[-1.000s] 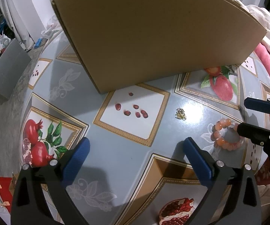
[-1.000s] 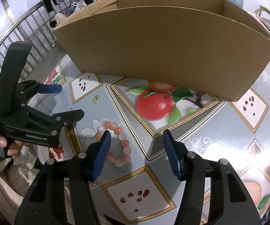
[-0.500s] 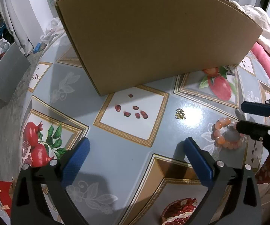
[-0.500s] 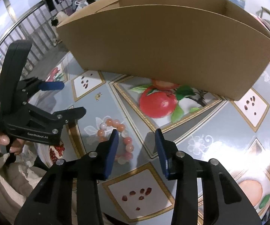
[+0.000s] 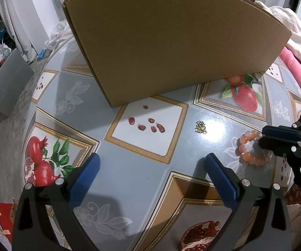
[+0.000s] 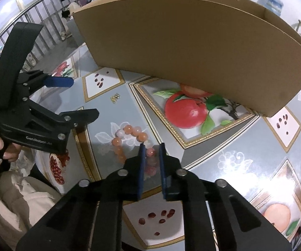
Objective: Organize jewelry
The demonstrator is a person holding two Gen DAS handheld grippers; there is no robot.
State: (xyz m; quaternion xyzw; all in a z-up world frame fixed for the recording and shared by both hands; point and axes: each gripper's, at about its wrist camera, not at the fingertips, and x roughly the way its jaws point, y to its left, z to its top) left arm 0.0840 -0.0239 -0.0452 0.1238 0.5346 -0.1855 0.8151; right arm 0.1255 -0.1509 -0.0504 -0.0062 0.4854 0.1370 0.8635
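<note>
Peach beads caught between closing blue pads, cardboard box waiting behind.

Left gripper (image 6: 75, 100), marked "GenRobot", hangs wide and empty over the tablecloth (image 5: 129, 179); a small gold piece (image 5: 201, 127) lies loose mid-table; further right, the right gripper (image 6: 151, 148) is closing narrowly on one side of the bead bracelet (image 6: 129, 140). Pinching a single round bead could let the strand squirt free on the glossy cloth, or swing and miss the box (image 6: 192, 41).

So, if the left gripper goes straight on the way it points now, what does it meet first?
Probably the bare tablecloth between its open jaws; the small gold jewelry lies farther ahead, to the right.
</note>
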